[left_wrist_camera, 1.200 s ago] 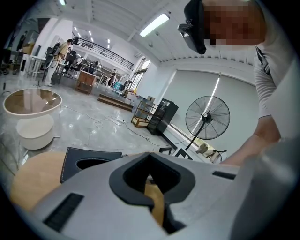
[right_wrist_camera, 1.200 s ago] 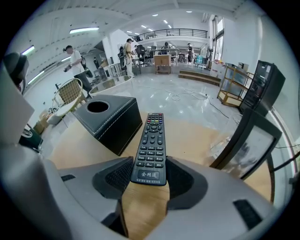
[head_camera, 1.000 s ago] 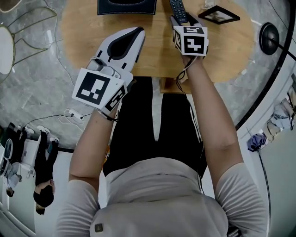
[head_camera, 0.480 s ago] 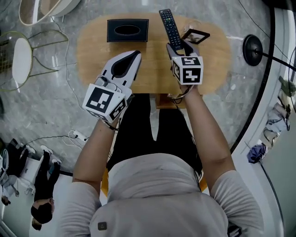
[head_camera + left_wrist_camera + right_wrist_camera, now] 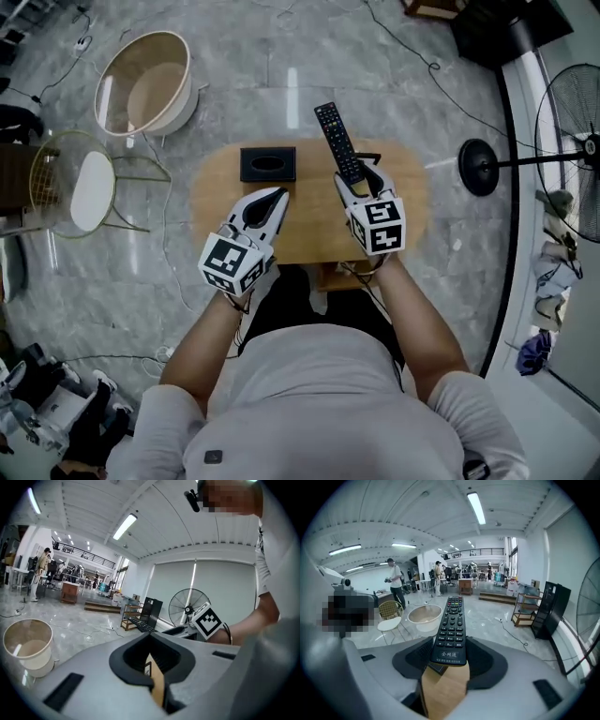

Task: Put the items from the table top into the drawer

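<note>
Held high above the oval wooden table (image 5: 216, 202), a long black button-covered remote control (image 5: 451, 630) juts forward from the right gripper (image 5: 449, 657), whose jaws clamp only its near end. The left gripper (image 5: 271, 199) hangs alongside, jaws closed together on nothing. With so much length overhanging the pads, the remote could pivot or slide free on its way to the drawer and drop onto the table or the grey marble floor (image 5: 281, 56).

The pale oval wooden surface (image 5: 309, 227) looks smooth and matt, the grey marble-patterned floor (image 5: 244, 103) polished and glossy, the long black plastic remote control (image 5: 337, 141) matt with rubbery buttons, and the right hand-held gripper (image 5: 360, 180) smooth white plastic with dull black pads.
</note>
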`<state>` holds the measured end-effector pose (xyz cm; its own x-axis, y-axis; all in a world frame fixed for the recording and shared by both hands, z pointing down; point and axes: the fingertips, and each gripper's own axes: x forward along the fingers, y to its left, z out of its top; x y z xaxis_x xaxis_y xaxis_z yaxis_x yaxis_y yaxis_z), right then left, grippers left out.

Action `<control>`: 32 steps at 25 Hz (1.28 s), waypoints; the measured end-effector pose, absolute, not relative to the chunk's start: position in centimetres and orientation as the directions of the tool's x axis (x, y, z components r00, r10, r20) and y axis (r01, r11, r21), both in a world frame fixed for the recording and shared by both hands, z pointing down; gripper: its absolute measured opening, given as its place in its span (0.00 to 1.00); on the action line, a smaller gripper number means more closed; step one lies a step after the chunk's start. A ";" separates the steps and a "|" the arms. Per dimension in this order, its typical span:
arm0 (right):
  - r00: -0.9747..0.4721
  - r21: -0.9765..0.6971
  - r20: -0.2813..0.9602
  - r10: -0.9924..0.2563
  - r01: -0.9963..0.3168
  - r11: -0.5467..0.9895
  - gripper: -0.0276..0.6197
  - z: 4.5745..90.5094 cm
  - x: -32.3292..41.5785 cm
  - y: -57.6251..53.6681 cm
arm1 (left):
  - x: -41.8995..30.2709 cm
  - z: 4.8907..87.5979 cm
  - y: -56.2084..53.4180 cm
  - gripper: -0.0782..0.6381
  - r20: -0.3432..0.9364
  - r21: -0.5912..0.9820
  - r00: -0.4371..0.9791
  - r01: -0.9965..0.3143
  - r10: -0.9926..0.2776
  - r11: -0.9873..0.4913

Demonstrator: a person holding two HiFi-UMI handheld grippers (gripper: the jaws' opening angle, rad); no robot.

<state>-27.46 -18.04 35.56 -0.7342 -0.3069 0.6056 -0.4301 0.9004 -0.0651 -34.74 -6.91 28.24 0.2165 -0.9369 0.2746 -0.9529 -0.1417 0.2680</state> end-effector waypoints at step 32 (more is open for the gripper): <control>-0.748 0.025 0.376 -0.547 -0.582 0.813 0.41 18.5 -10.5 -10.6 | -20.6 15.6 -6.2 0.12 0.139 0.139 0.477 -0.877 -0.868 -0.460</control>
